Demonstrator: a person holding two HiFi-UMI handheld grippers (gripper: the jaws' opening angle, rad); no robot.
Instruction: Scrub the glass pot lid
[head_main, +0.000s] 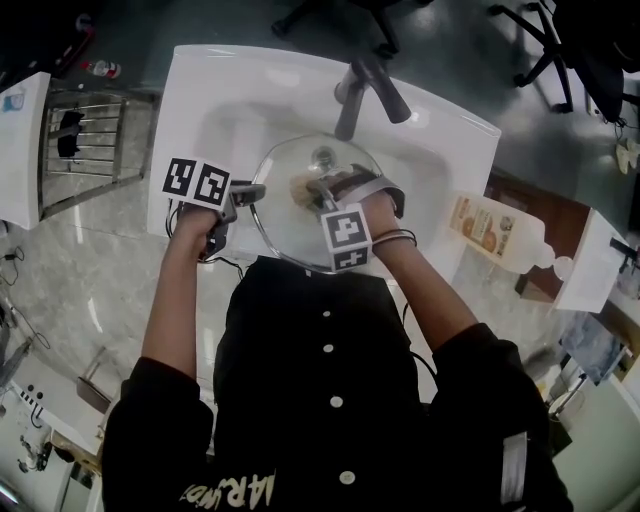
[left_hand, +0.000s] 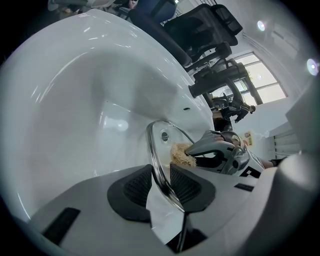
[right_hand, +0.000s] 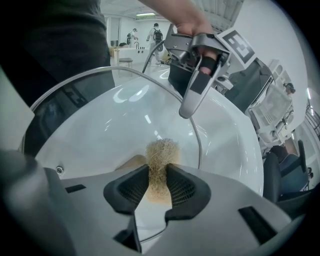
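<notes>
Clamping the glass pot lid (head_main: 287, 215) by its rim in my left gripper (left_hand: 161, 183). My right gripper (right_hand: 157, 188) pinches a scrubber (right_hand: 162, 150), seemingly against glass.

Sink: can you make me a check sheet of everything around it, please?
Surface: white sink, with a faucet at its back.
Job's things: glass lid held over the sink; tan scrubber pressed against it.
Clutter: bottle lying right of the sink; wire rack on the left.
Tools: left tool shut on the lid's rim; right tool shut on the scrubber.
Cables: what looks like a thin dark cable under the left tool.
Surroundings: office chairs beyond the sink.
</notes>
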